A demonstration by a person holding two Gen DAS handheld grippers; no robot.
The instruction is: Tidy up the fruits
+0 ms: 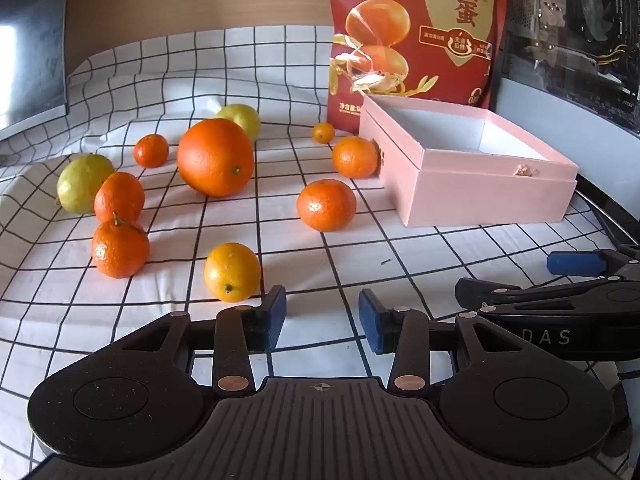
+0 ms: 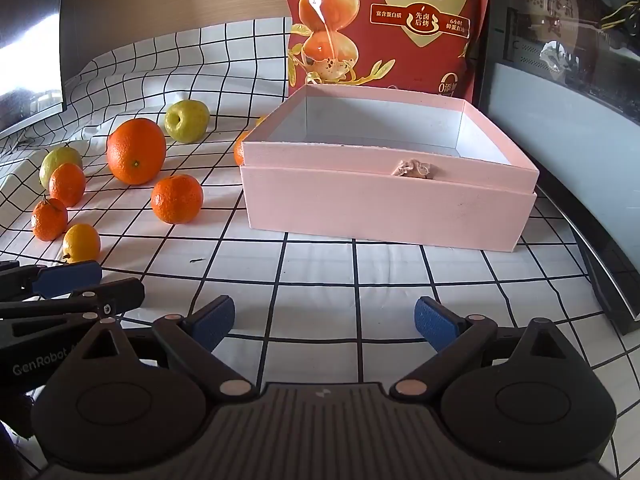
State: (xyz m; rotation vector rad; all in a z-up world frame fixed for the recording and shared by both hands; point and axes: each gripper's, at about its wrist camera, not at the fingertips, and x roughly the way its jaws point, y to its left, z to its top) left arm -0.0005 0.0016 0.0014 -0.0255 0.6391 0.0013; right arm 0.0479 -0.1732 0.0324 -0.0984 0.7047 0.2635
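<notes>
left wrist view, l to r: green fruit (image 1: 82, 188) at far left on the grid cloth (image 1: 400, 280), touching a mandarin (image 1: 119, 197); stemmed mandarin (image 1: 120, 249) just in front of it. small mandarin (image 1: 151, 151) sits further back. yellow citrus (image 1: 232, 272) lies nearest the left gripper (image 1: 322, 318), just ahead of its left pad. big orange (image 1: 215, 157) mid-cloth, 2nd green fruit (image 1: 242, 119) behind it. lone mandarin (image 1: 326, 205) sits between orange and pink box (image 1: 480, 196). another mandarin (image 1: 355, 157) touches the box's left wall; tiny one (image 1: 323, 133) behind it, by the red bag (image 1: 412, 32). left gripper fingers parted moderately, holding nothing, low over the cloth. right gripper's fingertips show at far right of this view.

right wrist view, l to r: fruit cluster at left, box centre w/ no fruit inside, bag upright behind it. right gripper (image 2: 324, 322) fingers spread wide, nothing between them, aimed at the box's front wall, well short of it.
</notes>
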